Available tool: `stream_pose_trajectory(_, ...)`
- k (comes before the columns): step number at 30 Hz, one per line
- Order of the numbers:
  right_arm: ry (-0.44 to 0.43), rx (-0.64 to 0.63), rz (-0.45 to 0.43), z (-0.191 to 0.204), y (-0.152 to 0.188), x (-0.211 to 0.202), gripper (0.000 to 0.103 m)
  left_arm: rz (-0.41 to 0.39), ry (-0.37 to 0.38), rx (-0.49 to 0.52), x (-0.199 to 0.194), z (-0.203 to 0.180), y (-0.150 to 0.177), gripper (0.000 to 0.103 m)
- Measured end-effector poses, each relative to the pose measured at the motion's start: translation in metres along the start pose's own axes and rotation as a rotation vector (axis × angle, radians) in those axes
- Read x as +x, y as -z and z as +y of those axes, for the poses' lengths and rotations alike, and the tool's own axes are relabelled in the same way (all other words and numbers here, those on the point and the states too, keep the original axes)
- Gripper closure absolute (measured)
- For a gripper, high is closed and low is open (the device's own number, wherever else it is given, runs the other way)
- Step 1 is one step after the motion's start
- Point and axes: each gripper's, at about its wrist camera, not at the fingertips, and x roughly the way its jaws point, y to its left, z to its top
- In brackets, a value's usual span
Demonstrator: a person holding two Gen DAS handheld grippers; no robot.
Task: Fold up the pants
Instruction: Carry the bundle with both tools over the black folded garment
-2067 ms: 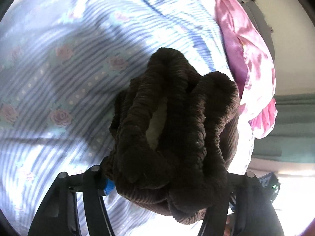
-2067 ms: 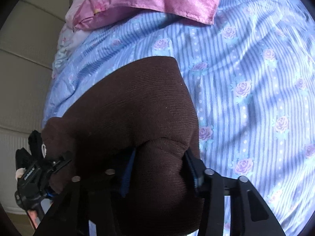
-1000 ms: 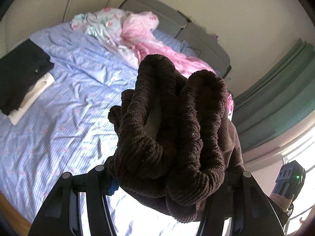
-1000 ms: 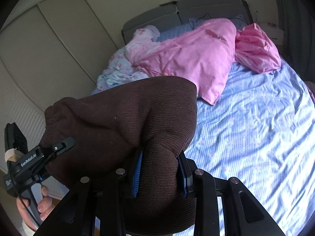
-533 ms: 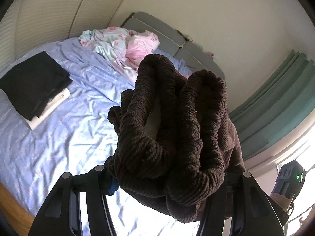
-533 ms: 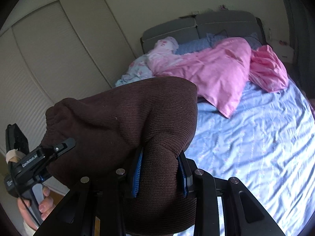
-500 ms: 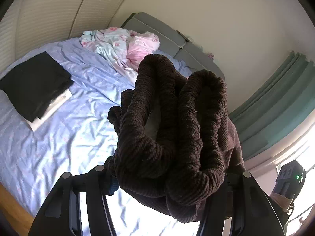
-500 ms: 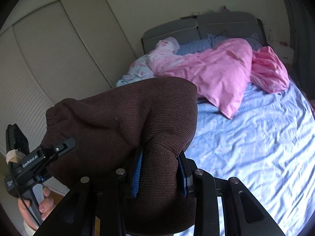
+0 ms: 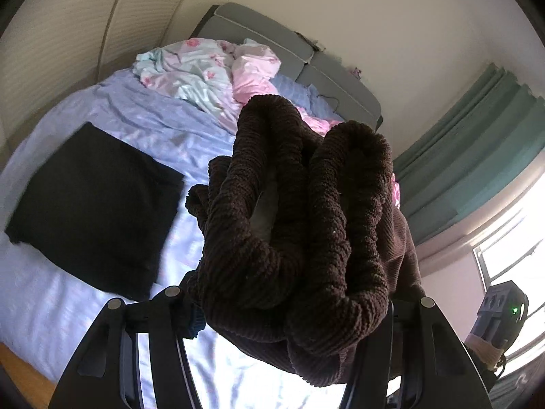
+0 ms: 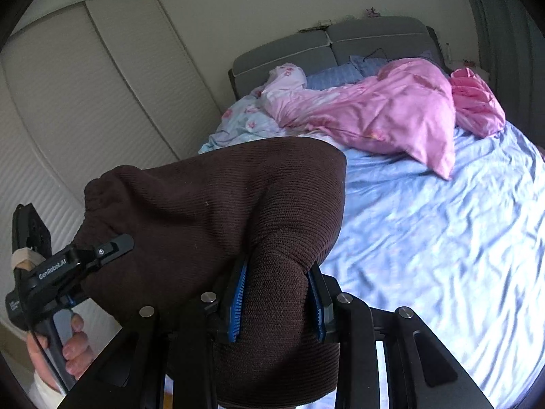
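Two claws are each gripping the same brown pants: the right claw (image 10: 277, 301), at the bottom centre of its view, is pinching a thick fold of the brown pants (image 10: 218, 211) between its blue pads, jaws standing fairly narrow, while the left claw (image 9: 289, 310), at the bottom centre of its own view, is standing about half open, clamping a fat bundle of the gathered waistband. The garment is hanging bunched in the air between them, above the bed (image 10: 442, 238), touching nothing else that can be seen. Outward, a dark folded garment (image 9: 92, 204) is lying flat at the left of the left view, and a pink pillow (image 10: 385, 116) and rumpled floral bedding (image 9: 190, 68) are sitting against the grey headboard (image 10: 357, 44) at the top. Folding appears hardly begun: the pants are looking crumpled, so spreading them flat and folding them is probably still to do. Compared with two seconds ago, both cameras are seeing far more of the room, having risen and pulled back from the sheet, with the grips unchanged.
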Motion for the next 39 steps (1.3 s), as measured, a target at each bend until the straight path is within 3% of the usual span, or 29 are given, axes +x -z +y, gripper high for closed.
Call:
stream_pose_trajectory(9,-0.005,-0.063,0.025,0.107,-0.002,0.059,0.071,-0.015,-0.022,-0.012,-0.038,0.097,-0.062,0.047)
stream_pose_trajectory(16,-0.026,-0.093,0.063,0.155,-0.001,0.122,0.071,-0.01,-0.058,-0.076,-0.035,0.171,-0.095,0.047)
stream_pose_trajectory(30,-0.004,-0.085,0.181,0.189,0.016,0.238,0.071,0.129,-0.055,-0.139,0.041,0.286,-0.125,0.046)
stream_pose_trajectory(39,0.047,-0.088,0.262,0.181,0.035,0.278,0.071,0.231,-0.078,-0.152,0.09,0.32,-0.114,0.043)
